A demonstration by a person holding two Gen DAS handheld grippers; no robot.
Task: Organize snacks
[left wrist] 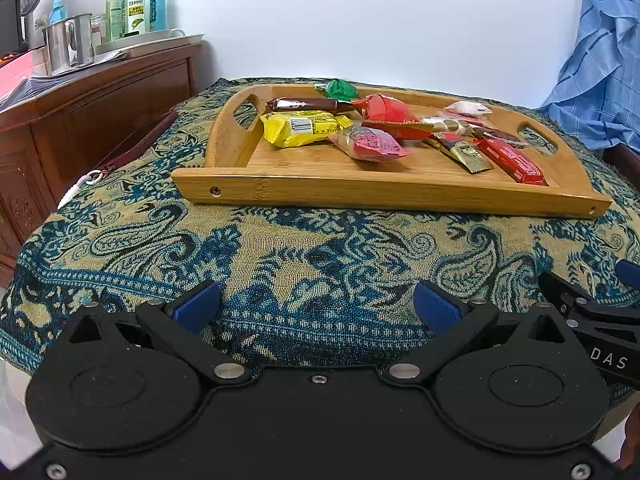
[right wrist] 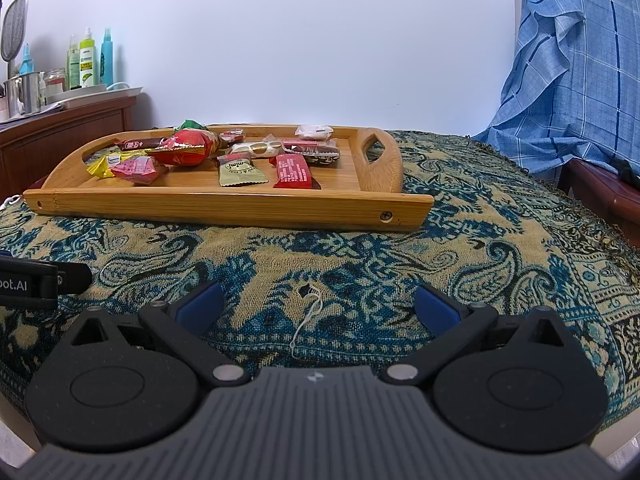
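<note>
A wooden tray (left wrist: 360, 190) with cut-out handles sits on a paisley cloth and also shows in the right wrist view (right wrist: 224, 204). Several wrapped snacks lie in it: a yellow pack (left wrist: 300, 128), a brown bar (left wrist: 308, 104), a green candy (left wrist: 338, 89), a large red pack (left wrist: 386, 110), a pink-red pack (left wrist: 370, 144), a gold sachet (right wrist: 240, 170) and a red bar (right wrist: 294, 172). My left gripper (left wrist: 316, 306) is open and empty over the cloth, short of the tray. My right gripper (right wrist: 318, 306) is open and empty, also short of the tray.
A wooden cabinet (left wrist: 92, 116) at the left carries bottles (left wrist: 136, 6), a steel mug (left wrist: 70, 42) and a white tray. A blue checked cloth (right wrist: 576, 68) hangs at the right. The paisley cloth (right wrist: 480, 240) has a small hole with a loose thread (right wrist: 306, 312).
</note>
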